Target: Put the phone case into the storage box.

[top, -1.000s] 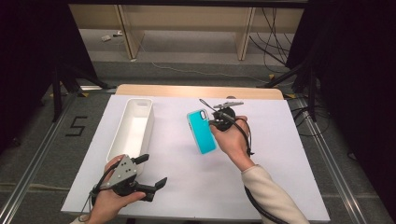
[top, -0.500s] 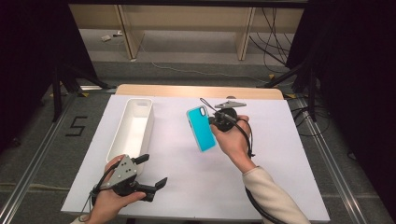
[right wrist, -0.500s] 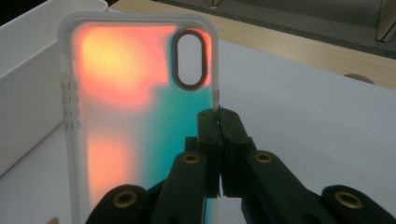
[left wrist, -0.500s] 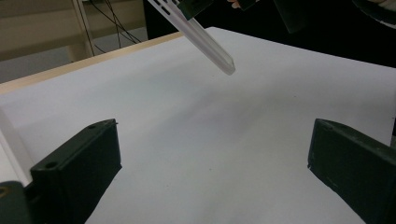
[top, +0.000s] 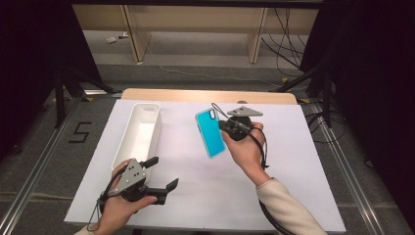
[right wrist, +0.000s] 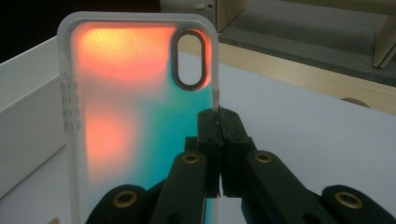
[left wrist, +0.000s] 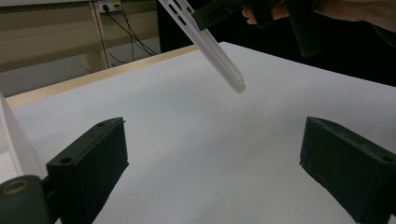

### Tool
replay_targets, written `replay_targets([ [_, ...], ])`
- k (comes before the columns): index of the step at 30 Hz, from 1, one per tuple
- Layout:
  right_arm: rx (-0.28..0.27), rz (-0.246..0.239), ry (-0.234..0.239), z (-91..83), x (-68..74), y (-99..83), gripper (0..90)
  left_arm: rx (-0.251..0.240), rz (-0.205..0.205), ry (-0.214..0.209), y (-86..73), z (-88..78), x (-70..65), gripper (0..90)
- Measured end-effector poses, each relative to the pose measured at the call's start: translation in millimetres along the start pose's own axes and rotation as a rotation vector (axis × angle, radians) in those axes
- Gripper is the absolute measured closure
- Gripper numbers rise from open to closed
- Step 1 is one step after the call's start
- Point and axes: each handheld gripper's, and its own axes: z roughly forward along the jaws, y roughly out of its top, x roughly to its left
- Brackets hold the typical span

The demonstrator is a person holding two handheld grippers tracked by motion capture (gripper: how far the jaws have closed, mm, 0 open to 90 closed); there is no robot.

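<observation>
Above the white table [top: 293, 186], right of the long white plastic bin [top: 139, 134], a translucent teal phone case with an oval camera cutout [top: 210, 133] is hanging in the air, tilted, clear of the surface. The right gripper [top: 226, 128] is pinching it by one long edge; in the right gripper view the jaws are pressing together on the thin rim of the case [right wrist: 140, 116] just below the cutout, with the bin [right wrist: 28, 121] lying behind and to the left of it.

Nearer the person than the bin, the left gripper [top: 163, 177] is resting low by the bin's near end, its jaws standing wide apart and having just been closing a little, with nothing between them; from its own camera the case [left wrist: 212, 49] is showing edge-on, high above the bare table [left wrist: 196, 140].

Judging by this, the case is being carried toward the bin. Since the pinch is sitting on a narrow rim, it would be wise to be keeping the wrist steady, lowering the case flat and lengthwise over the bin, and parting the jaws only once it is close to the floor.
</observation>
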Motion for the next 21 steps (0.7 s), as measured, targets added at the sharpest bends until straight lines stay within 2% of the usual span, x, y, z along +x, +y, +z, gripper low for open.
replay_targets([
  [3, -0.001, -0.018, 0.001, -1.8, 1.9, -0.1, 89.2, -0.005, 0.007, 0.006, 3.6, 2.4, -0.2, 7.7],
  [7, -0.004, -0.010, 0.007, -4.8, 5.4, -0.7, 89.2, -0.013, 0.011, 0.021, 10.6, 8.8, -0.1, 9.1],
  [17, -0.070, -0.032, 0.003, -9.6, 10.9, -1.5, 89.2, -0.016, 0.021, 0.041, 26.8, 31.3, -0.2, 12.0],
  [19, -0.063, -0.021, 0.021, -11.7, 13.2, -2.1, 89.2, -0.015, 0.025, 0.039, 28.5, 35.2, -0.4, 12.6],
  [21, -0.075, -0.031, 0.009, -12.5, 14.0, -2.9, 89.2, -0.017, 0.026, 0.040, 30.1, 39.2, -0.7, 13.0],
])
